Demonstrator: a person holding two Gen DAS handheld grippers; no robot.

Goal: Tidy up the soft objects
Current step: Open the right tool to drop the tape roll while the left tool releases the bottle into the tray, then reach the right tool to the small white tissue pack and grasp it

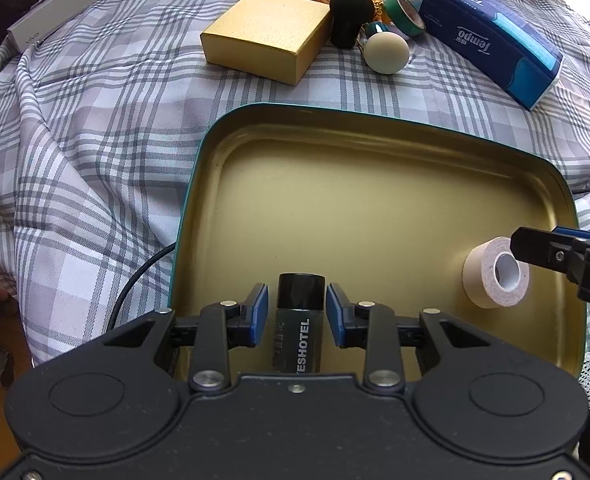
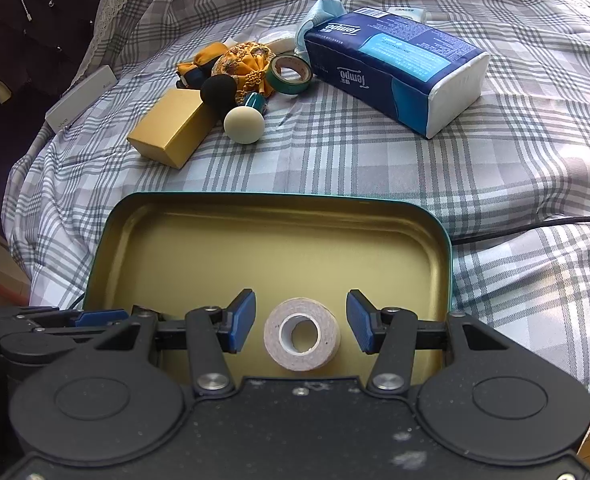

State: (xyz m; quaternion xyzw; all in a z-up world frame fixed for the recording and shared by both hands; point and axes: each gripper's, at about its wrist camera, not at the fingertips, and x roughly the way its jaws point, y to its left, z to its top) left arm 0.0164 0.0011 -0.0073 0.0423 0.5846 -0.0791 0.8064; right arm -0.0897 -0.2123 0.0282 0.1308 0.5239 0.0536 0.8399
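Down in the left wrist view, the left gripper (image 1: 297, 314) hangs over the near edge of a shallow gold tin tray (image 1: 375, 120) lying on a checked bedspread (image 1: 95, 128). Its blue pads (image 1: 259, 312) flank a dark tube (image 1: 298, 324) marked "HOTEL", with a thin gap showing on each side, so the jaws are slightly apart and grip nothing. A roll of pale tape (image 1: 495, 274) rests near the tray's right edge, with the right gripper's black fingertip (image 1: 535, 250) just beside it. Beyond the tray's far edge lie a gold box (image 1: 263, 36), a black foam ball (image 1: 351, 12), a cream ball (image 1: 387, 54), a green tape roll (image 1: 405, 14) and a blue tissue pack (image 1: 495, 36).

From the right wrist view, the right gripper (image 2: 301, 328) is about half open, its pads (image 2: 241, 320) standing clear on both sides of the pale tape roll (image 2: 302, 334), which lies on the tray floor near the near edge of the tray (image 2: 279, 200). An orange patterned pouch (image 2: 247, 62) sits among the clutter beyond the far edge.
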